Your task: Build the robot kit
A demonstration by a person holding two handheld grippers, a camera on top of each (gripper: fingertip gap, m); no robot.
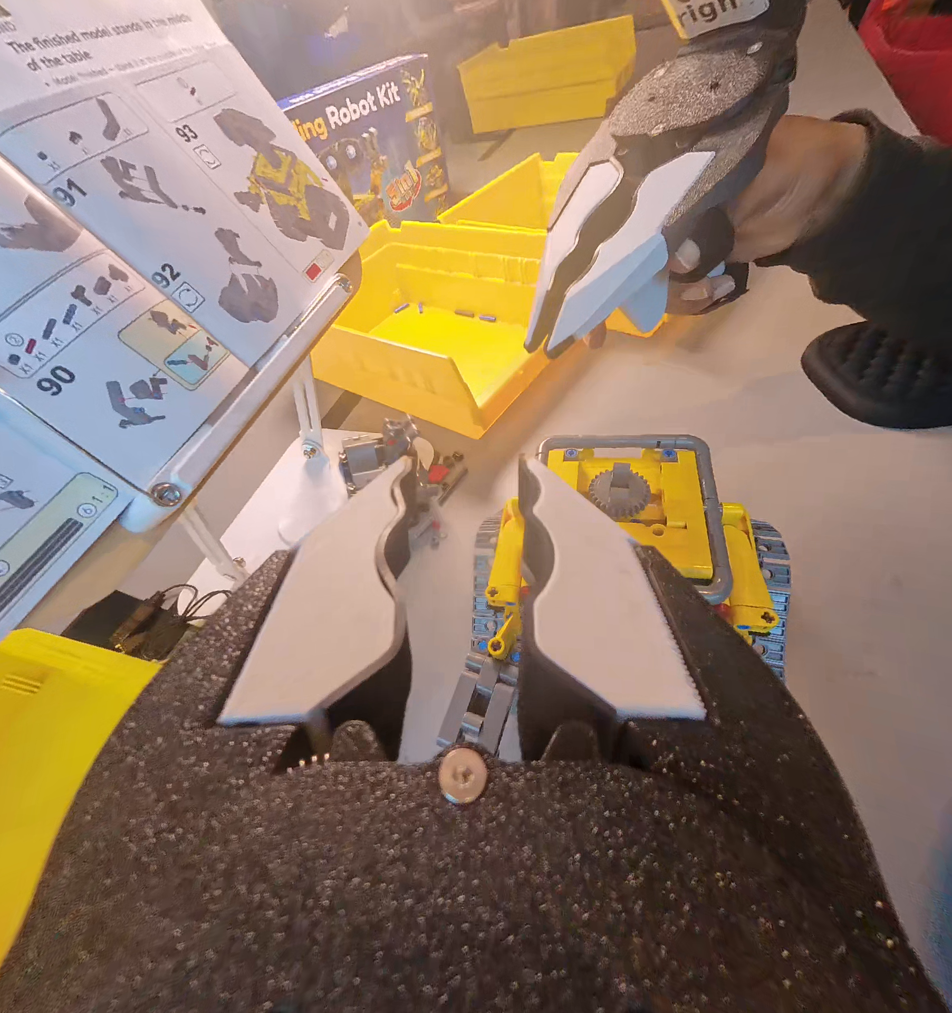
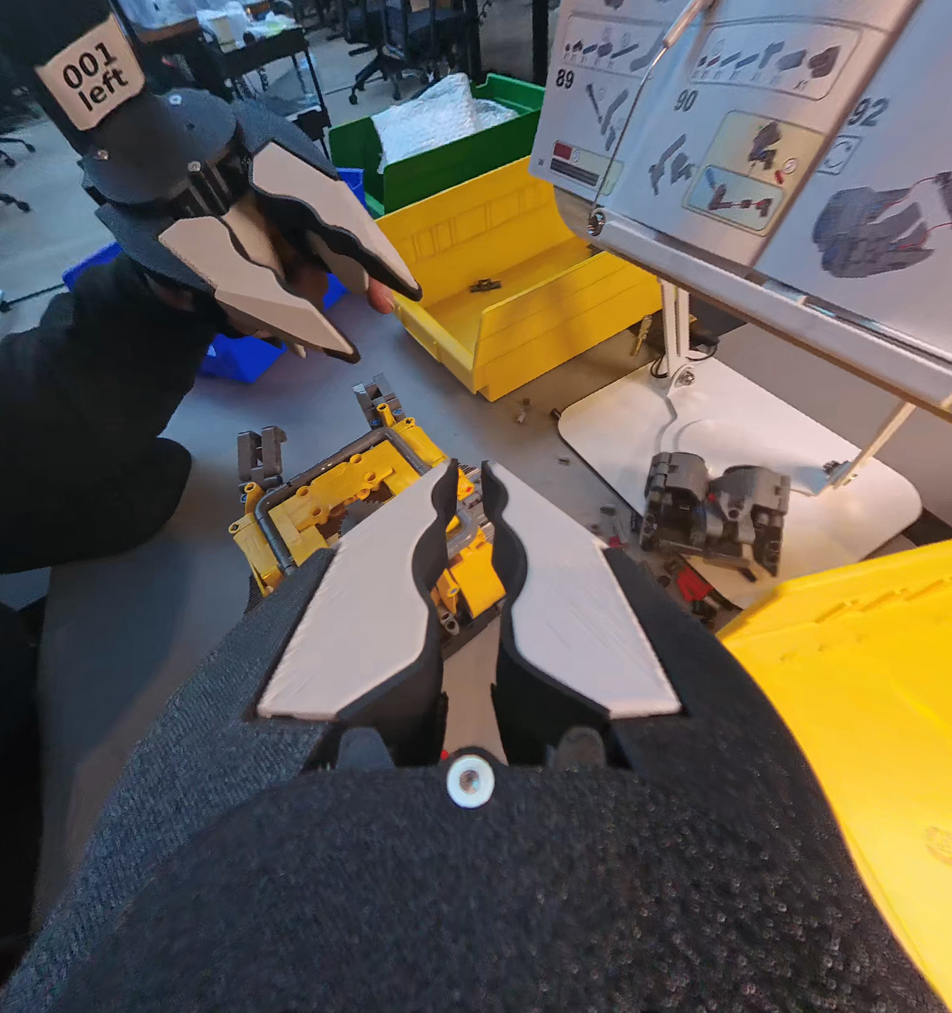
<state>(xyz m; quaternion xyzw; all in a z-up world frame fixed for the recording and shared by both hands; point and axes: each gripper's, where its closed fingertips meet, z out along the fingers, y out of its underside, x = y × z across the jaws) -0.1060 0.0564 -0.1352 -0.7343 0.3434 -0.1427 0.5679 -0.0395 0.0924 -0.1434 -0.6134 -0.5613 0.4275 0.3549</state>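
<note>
A yellow tracked brick model with a grey gear and grey frame (image 1: pixel 654 521) stands on the table. My left gripper (image 1: pixel 465 466) is open and empty, held above the table just left of the model. It also shows in the right wrist view (image 2: pixel 383 323), raised, jaws apart. My right gripper (image 2: pixel 469 467) hovers over the model (image 2: pixel 320 510) with only a narrow gap between its fingertips and nothing seen between them. It also shows in the left wrist view (image 1: pixel 545 348), raised over a yellow bin (image 1: pixel 435 378). A dark grey sub-assembly (image 2: pixel 714 515) lies on a stand's white base (image 2: pixel 736 416).
An instruction board (image 1: pixel 134 246) on the stand overhangs the left side. Small loose pieces (image 1: pixel 446 471) lie by the grey sub-assembly. A kit box (image 1: pixel 375 137) stands behind the bins. A green bin (image 2: pixel 451 164) and a blue bin (image 2: pixel 238 356) sit farther off; another yellow bin (image 2: pixel 873 712) is near. The tips of one gripper are about 9 cm away from the tips of the other.
</note>
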